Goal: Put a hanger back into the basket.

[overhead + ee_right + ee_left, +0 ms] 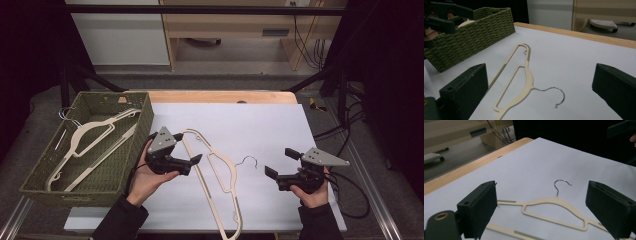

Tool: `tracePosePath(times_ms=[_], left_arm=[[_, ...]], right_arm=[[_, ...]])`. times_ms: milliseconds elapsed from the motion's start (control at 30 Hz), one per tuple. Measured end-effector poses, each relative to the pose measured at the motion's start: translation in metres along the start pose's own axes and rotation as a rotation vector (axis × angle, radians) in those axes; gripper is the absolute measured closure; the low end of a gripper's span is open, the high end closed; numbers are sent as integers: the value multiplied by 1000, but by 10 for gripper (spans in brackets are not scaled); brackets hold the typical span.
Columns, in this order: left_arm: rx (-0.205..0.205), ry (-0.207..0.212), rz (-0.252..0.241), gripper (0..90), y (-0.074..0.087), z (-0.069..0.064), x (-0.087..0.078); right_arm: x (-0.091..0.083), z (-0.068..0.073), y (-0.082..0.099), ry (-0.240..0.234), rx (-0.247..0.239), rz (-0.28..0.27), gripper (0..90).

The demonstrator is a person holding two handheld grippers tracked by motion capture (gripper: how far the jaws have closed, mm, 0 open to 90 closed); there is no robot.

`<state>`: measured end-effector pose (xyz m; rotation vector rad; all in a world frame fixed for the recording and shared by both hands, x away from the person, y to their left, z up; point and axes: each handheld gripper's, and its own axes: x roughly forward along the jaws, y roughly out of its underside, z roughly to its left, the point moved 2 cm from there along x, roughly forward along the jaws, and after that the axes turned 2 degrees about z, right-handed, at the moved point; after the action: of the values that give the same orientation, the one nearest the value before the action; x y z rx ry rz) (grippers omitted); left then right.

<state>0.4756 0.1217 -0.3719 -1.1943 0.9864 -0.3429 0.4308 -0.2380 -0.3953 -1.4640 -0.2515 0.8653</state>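
High view: cream hanger (220,172) lying flat on the white sheet (260,125) at centre frame, wire hook pointing right, nothing gripping it. Left gripper (186,162) just left of the hanger's bar, jaws spread, apparently not touching it. Right gripper (281,162) at lower right, jaws spread wide, well apart from the hook. Green woven basket (132,150) at left of frame, already holding another cream hanger (90,135). Judged step: approach before the grasp, nothing lifted yet.

Left gripper view: hanger (554,210) low in centre frame between the two spread jaws, hook curling upward toward mid frame. Next move likely calls for lowering, straddling the thin bar squarely and closing without pushing it across the sheet.

Right gripper view: hanger (522,85) running from centre down to lower left, hook at lower centre; basket (474,35) at upper left; jaws parted at the bottom corners.

No brand, label or writing readable anywhere.
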Motion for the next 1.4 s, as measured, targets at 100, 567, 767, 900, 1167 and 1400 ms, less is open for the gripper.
tracePosePath(times_ms=[100, 567, 767, 900, 1167, 1400], left_arm=[[-5, 21, 17, 106, 0, -3, 14], [11, 80, 83, 107, -1, -13, 70], [20, 100, 122, 125, -2, -18, 95], [28, 116, 162, 157, 0, -23, 115], [62, 135, 226, 216, 6, -35, 146], [93, 157, 286, 349, 14, -38, 165]], right_arm=[[-1, 0, 0, -1, 1, 2, 13], [-2, 1, 1, -2, -16, 8, 19], [-5, 0, 0, -9, -12, -2, 21], [-6, -1, 0, -10, -16, -2, 23], [-7, -1, -1, -14, -9, -9, 25], [-8, -1, -1, -17, -6, -11, 28]])
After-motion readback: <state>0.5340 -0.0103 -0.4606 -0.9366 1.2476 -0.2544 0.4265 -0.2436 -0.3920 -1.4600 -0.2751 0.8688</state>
